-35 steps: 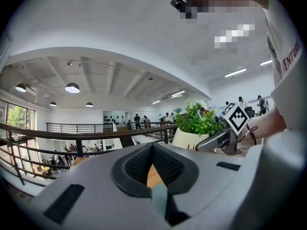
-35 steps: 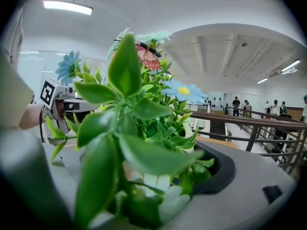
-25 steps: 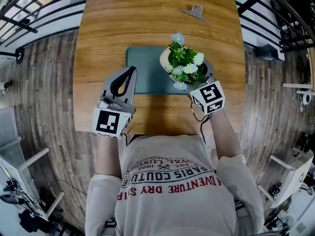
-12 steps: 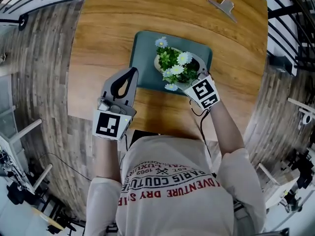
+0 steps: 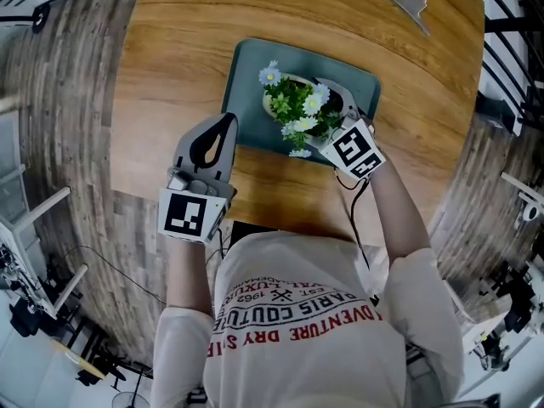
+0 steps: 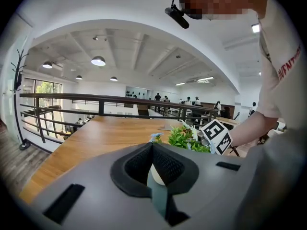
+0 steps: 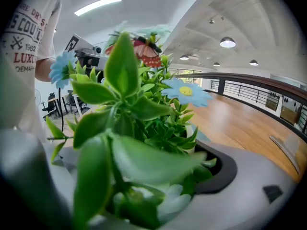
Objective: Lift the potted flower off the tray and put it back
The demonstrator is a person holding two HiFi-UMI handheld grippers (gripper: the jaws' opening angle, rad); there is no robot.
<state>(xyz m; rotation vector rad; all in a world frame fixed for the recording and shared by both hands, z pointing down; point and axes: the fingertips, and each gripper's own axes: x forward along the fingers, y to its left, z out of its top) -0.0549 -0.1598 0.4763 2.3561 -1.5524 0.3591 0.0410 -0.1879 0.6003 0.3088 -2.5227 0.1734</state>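
Seen from above, a person stands at a wooden table [image 5: 187, 41] with a two-jaw gripper in each hand. A teal tray [image 5: 246, 75] lies on the table. The potted flower [image 5: 293, 109], a pale pot of green leaves with white and blue daisies, is over the tray's middle; whether it rests on the tray or hangs just above it cannot be told. The right gripper [image 5: 333, 109] is clamped on the pot, one jaw curving round its far side. In the right gripper view, leaves and a blue daisy [image 7: 186, 93] fill the space between the jaws. The left gripper [image 5: 223, 126] is just beside the tray's near left edge, jaws closed together and holding nothing. A metal clip [image 5: 406, 5] lies well apart, near the table's far right corner
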